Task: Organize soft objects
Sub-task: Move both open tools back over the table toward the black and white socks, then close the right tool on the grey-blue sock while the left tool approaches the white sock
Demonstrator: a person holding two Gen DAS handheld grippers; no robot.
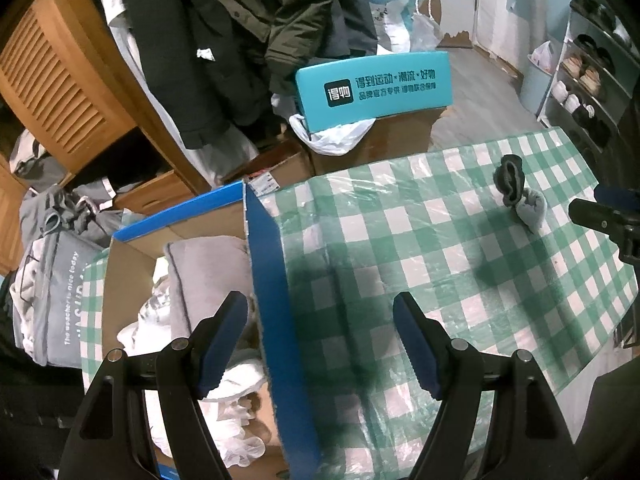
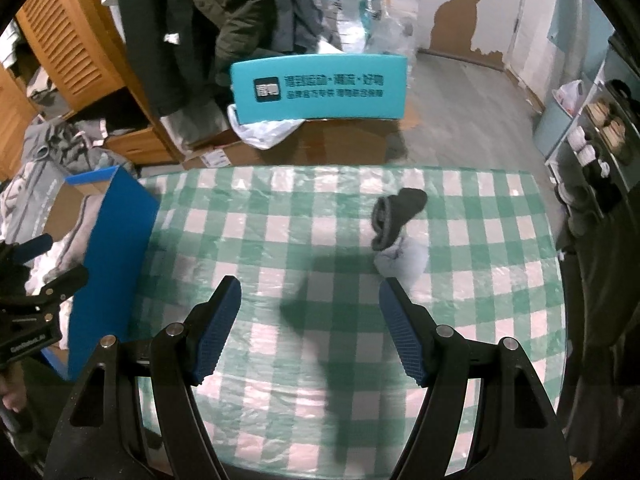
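- Your left tool [image 1: 320,344] is spread wide and holds nothing; it hangs over the blue wall of the box [image 1: 268,300], one finger above the box, the other above the tabletop [image 1: 440,240].
- Your right tool [image 2: 310,328] is also spread wide and empty, over the checked cloth, with the socks [image 2: 398,232] just past its right finger.
- The socks lie on the tabletop well apart from the box: a dark sock [image 2: 396,212] touching a pale grey one [image 2: 404,260], which lies nearer you.
- Only the left view looks down into the box: a grey folded cloth [image 1: 208,276] lies against the blue wall, with white soft things [image 1: 236,380] beside and below it.
- The right view shows only the box's outer blue wall [image 2: 108,264] and a strip of its inside, but it gives the socks larger, and shows your left tool [image 2: 36,280] above the box.
- In the left view the socks [image 1: 520,200] sit small, near the far right edge of the tabletop, and your right tool's tip [image 1: 600,212] shows at the frame's right edge.
- Both views show a teal box [image 1: 374,84] beyond the tabletop, dark coats [image 1: 240,32] behind it and a shoe rack [image 2: 600,128] on the right.
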